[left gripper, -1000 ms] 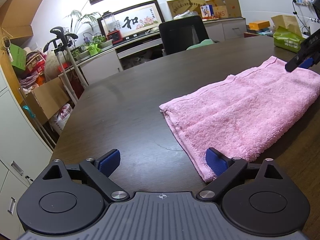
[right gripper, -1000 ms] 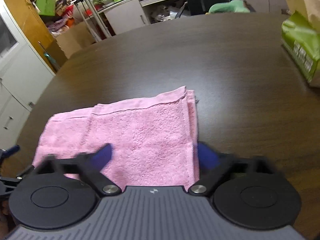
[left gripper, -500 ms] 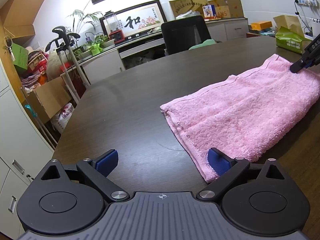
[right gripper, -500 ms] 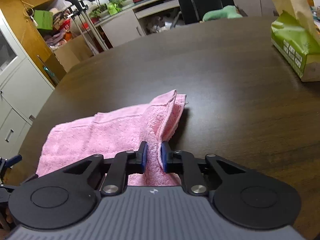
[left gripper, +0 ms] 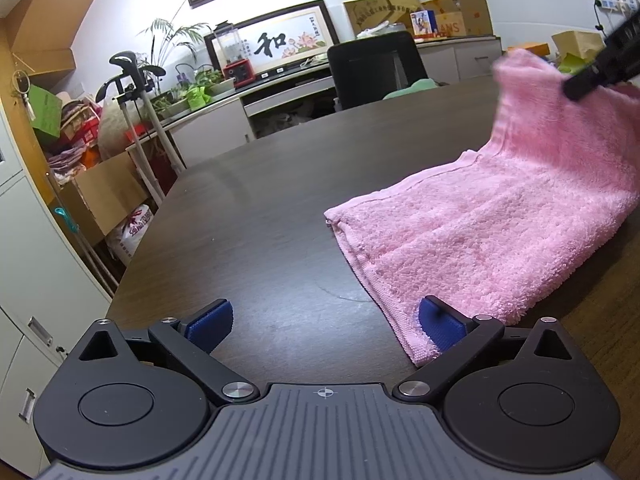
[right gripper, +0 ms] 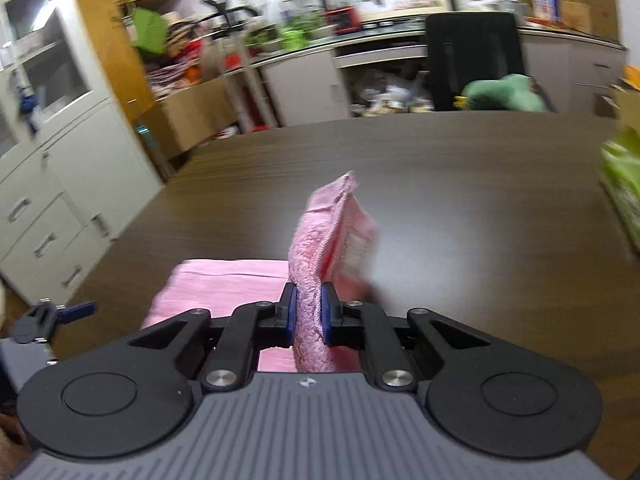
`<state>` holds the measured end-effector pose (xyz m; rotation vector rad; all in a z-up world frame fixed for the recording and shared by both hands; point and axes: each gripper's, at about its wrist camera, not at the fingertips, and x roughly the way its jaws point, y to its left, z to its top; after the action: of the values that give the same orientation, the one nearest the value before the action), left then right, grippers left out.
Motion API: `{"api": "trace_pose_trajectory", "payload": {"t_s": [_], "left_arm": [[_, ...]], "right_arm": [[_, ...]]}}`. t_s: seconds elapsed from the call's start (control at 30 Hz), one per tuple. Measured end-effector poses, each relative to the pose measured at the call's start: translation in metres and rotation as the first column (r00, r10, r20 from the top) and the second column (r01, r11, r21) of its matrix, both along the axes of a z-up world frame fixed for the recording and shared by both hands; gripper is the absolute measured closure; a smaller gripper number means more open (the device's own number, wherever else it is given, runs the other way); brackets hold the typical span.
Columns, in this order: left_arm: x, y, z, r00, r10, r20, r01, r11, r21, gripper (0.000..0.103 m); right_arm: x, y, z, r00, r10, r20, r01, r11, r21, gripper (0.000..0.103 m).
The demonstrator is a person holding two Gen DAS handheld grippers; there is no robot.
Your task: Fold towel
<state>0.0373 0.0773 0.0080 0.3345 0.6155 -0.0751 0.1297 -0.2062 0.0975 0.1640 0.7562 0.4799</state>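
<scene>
A pink towel (left gripper: 480, 232), folded in half, lies on the dark wooden table (left gripper: 260, 208). My right gripper (right gripper: 308, 310) is shut on the towel's right end (right gripper: 332, 220) and holds it lifted off the table; it shows in the left wrist view as a black arm (left gripper: 596, 68) at the raised end. My left gripper (left gripper: 324, 324) is open, low over the table at the towel's near left corner, its right pad (left gripper: 440, 326) touching the towel's edge. It also shows in the right wrist view (right gripper: 60, 312).
A green tissue pack (right gripper: 624, 188) sits on the table to the right. A black office chair (left gripper: 376, 68) stands behind the table's far edge. White cabinets (right gripper: 60, 184) and cardboard boxes (left gripper: 104, 196) line the left side.
My right gripper closed on the towel's right end and has lifted it up off the table. The left gripper stays open at the near corner, nearly unmoved.
</scene>
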Motion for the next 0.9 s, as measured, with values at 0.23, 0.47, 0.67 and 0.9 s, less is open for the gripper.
{"api": "trace_pose_trajectory", "payload": {"t_s": [0.23, 0.47, 0.67, 0.9], "left_arm": [[0.0, 0.001, 0.001, 1.0, 0.003, -0.009, -0.003, 1.0, -0.018, 0.001], [-0.001, 0.002, 0.002, 1.0, 0.002, -0.016, -0.002, 1.0, -0.031, 0.0], [-0.002, 0.001, 0.002, 1.0, 0.0, -0.015, -0.001, 1.0, -0.028, 0.0], [-0.003, 0.003, -0.001, 1.0, -0.001, -0.014, 0.001, 0.999, -0.036, 0.0]], "right_arm": [[0.02, 0.096, -0.019, 0.99, 0.11, -0.084, -0.116, 0.99, -0.074, 0.089], [0.011, 0.144, -0.026, 0.977, 0.197, -0.079, -0.203, 0.976, -0.083, 0.074], [0.0, 0.105, 0.005, 0.987, 0.158, -0.005, -0.158, 0.987, -0.001, 0.05], [0.009, 0.119, -0.019, 0.982, 0.154, -0.114, -0.156, 0.988, -0.009, 0.058]]}}
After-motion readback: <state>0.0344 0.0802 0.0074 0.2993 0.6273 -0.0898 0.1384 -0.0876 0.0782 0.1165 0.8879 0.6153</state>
